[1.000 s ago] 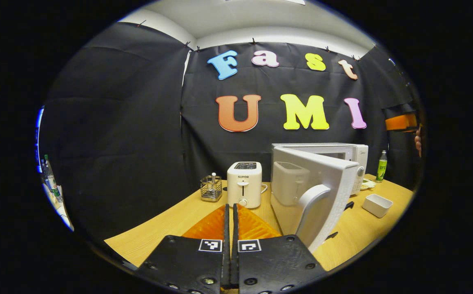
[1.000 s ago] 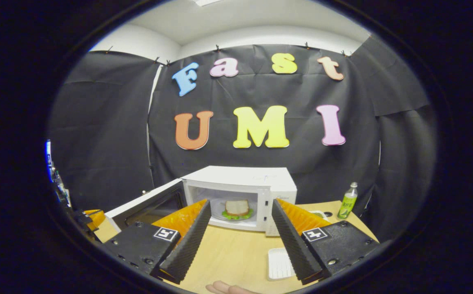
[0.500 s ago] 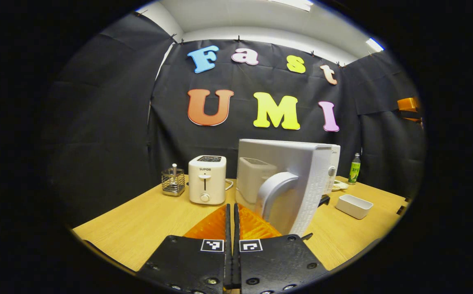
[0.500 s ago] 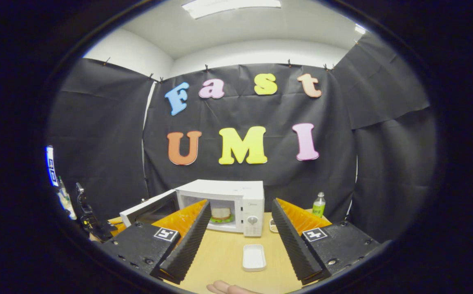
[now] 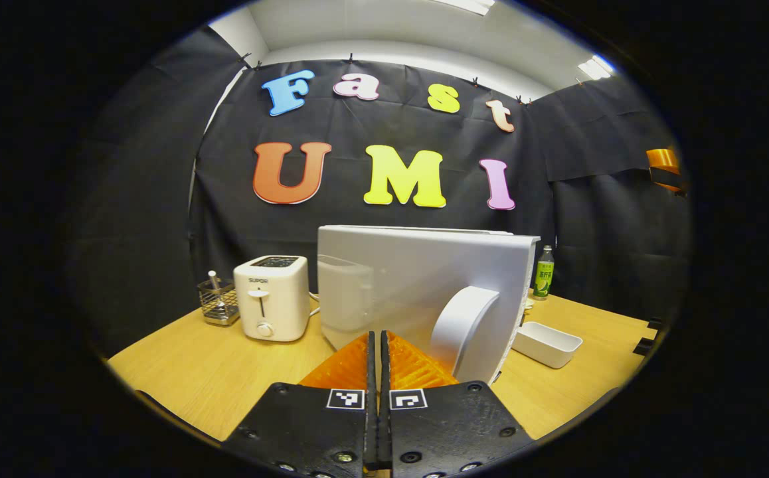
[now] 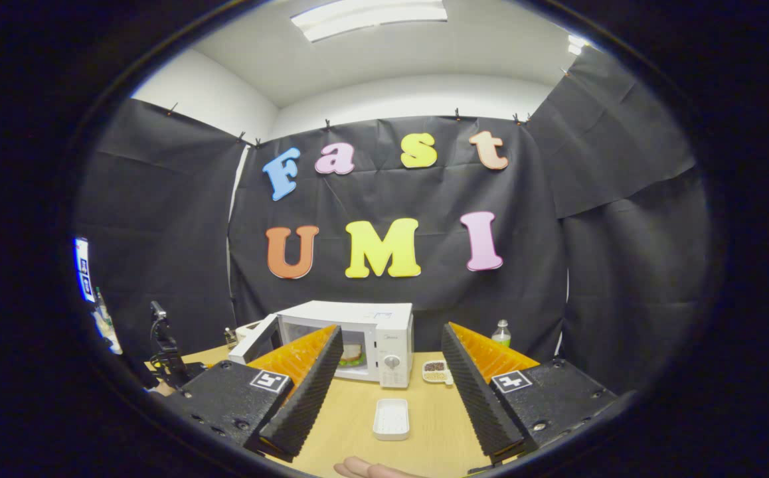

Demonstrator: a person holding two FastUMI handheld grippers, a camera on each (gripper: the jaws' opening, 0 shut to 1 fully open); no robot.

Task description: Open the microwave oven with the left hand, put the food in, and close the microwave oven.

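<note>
A: Where do we stand with the microwave oven (image 6: 351, 338)?

B: The food (image 6: 352, 355), a sandwich on something green, sits inside the cavity, as we see in the right gripper view; so we judge that the putting-in is done and only the closing is left; the door (image 5: 418, 292) is partly open, swung out on the hinge at its far side.

A: And our left gripper (image 5: 378, 362)?

B: Clenched, the two fingers pressed flat together with nothing between them; we take that to be deliberate, since a closed pair makes one blunt tip for pushing a panel; it sits right at the outer face of the door, just beside the curved handle (image 5: 464, 322); whether it touches the door we cannot tell.

A: Why is the right gripper (image 6: 391, 382) where it is?

B: Its jaws are spread wide and empty; it hangs well back from the oven, above the table (image 6: 424, 431); we read that as keeping clear of the door's swing.

A: Anything in the way?

B: The white tray (image 6: 391, 418) lies on the table in front of the oven and looks clear of the door's path, though the fisheye makes that hard to judge; the toaster (image 5: 271, 299) and wire basket (image 5: 217, 300) stand to the left of the door and apart from it; the green bottle (image 5: 543, 272) stands beyond the oven.

A: So the next move?

B: A steady push on the door near the handle until it latches, we think.
</note>
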